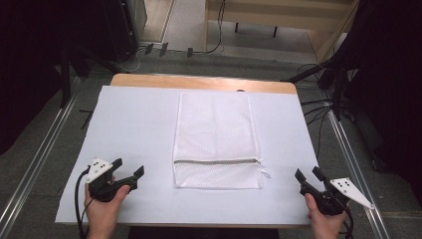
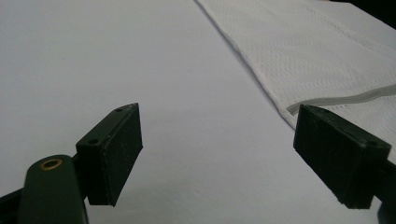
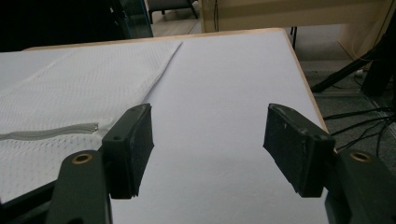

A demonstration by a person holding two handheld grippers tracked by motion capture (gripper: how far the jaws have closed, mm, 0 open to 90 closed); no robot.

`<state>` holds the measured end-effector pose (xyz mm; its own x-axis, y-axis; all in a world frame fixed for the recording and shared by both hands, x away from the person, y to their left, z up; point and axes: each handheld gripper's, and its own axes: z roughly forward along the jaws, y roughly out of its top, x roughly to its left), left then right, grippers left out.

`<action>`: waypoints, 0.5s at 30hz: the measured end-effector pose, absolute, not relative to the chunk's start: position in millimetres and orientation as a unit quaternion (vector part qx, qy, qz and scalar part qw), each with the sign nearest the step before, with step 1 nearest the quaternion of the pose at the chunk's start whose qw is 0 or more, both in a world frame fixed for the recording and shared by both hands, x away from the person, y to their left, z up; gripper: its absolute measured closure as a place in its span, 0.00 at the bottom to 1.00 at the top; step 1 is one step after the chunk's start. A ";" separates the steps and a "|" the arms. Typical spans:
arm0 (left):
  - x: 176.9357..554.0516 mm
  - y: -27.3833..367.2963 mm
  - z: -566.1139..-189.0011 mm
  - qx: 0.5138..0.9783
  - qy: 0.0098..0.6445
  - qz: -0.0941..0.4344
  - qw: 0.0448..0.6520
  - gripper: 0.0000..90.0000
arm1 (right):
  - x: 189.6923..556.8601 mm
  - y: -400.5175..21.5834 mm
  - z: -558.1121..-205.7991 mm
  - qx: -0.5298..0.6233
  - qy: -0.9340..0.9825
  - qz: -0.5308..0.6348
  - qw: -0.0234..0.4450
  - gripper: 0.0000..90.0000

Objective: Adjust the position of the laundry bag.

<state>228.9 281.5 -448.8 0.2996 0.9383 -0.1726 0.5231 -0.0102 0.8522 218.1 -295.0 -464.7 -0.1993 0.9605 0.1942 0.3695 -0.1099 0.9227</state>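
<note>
Left gripper (image 1: 130,169): held in the person's left hand (image 1: 102,209), low over the table's white cover sheet (image 1: 134,124); jaws stand wide apart, nothing between them. In the left gripper view its pads (image 2: 119,156) frame bare sheet, with the bag's near edge just ahead and to the right-hand jaw's side.

Right gripper (image 1: 307,175): held in the person's right hand (image 1: 326,221), near the table's right edge; jaws likewise apart and empty. In the right gripper view the bag lies ahead and off the left-hand jaw.

Mesh laundry bag (image 1: 215,134): white, flat, rectangular, lying between the two grippers and slightly ahead of both, apart from each. No contact with either.

Zipper (image 1: 216,161): grey, running across the bag close to its end nearest the grippers; appears closed along its length. Its pull tab (image 1: 265,174) lies at the end toward the right gripper, trailing just off the bag's corner.

Table (image 1: 199,82): wooden edge visible beyond the sheet, far from both grippers.

Step in hand, as judged: approach; neither gripper has engaged the bag. Next move likely calls for the right gripper to travel inward to the pull tab and pinch that small flat piece precisely, while the left gripper pins or grips the bag's near corner to keep the mesh from dragging.
</note>
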 end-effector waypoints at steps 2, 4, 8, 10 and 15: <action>230.6 271.9 -452.2 0.678 0.545 0.225 0.438 0.17 | 218.2 -294.5 -464.6 0.556 0.599 0.493 0.299 0.38; 236.5 263.4 -453.7 0.683 0.539 0.225 0.439 0.18 | 218.0 -293.1 -464.5 0.557 0.598 0.494 0.297 0.38; 265.5 254.6 -449.3 0.670 0.552 0.196 0.456 0.29 | 219.8 -291.9 -464.6 0.568 0.583 0.503 0.291 0.39; 280.5 242.5 -445.9 0.680 0.551 0.196 0.443 0.34 | 221.3 -287.1 -461.9 0.565 0.585 0.498 0.301 0.39; 320.2 215.6 -441.6 0.702 0.555 0.151 0.419 0.39 | 221.9 -275.7 -462.3 0.549 0.603 0.490 0.308 0.39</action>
<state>320.2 215.6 -441.6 0.3382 0.9062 -0.2539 0.6536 -0.0320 0.7561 221.9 -275.7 -462.3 -0.2071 0.9640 0.1665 0.3592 -0.0833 0.9295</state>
